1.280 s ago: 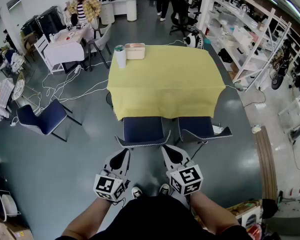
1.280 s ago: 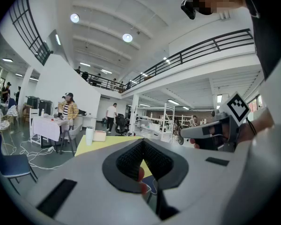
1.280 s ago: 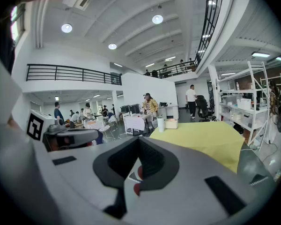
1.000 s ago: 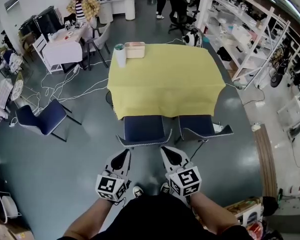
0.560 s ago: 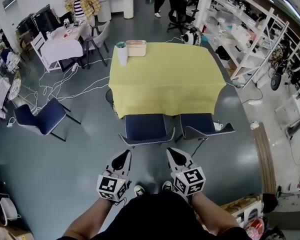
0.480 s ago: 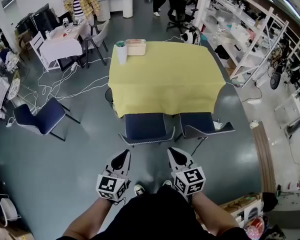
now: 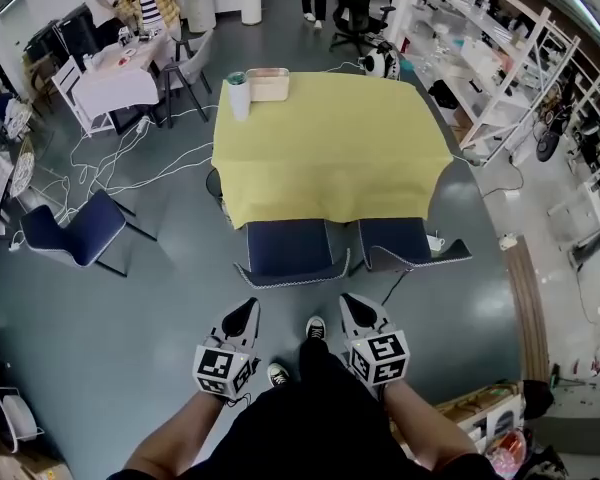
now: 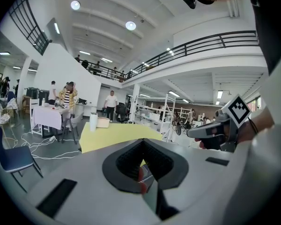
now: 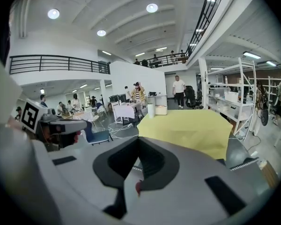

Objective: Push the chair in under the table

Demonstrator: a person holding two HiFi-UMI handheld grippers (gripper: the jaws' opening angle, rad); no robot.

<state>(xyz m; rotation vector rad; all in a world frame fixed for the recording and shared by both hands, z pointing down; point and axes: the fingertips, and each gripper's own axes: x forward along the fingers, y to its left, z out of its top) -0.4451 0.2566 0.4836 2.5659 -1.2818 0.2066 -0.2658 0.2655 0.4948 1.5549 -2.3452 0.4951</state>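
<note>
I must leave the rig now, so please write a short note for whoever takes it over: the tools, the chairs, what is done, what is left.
Left tool: shut, empty, touching nothing.
Right tool: shut, empty, touching nothing.
Things: yellow-covered table straight ahead. At its near edge stand the left chair and the right chair, both with their seats sticking out from under it.
Done: no push yet; both tools are short of the chairs.
Left: probably bring the tools to a chair's near edge and push it under.
</note>
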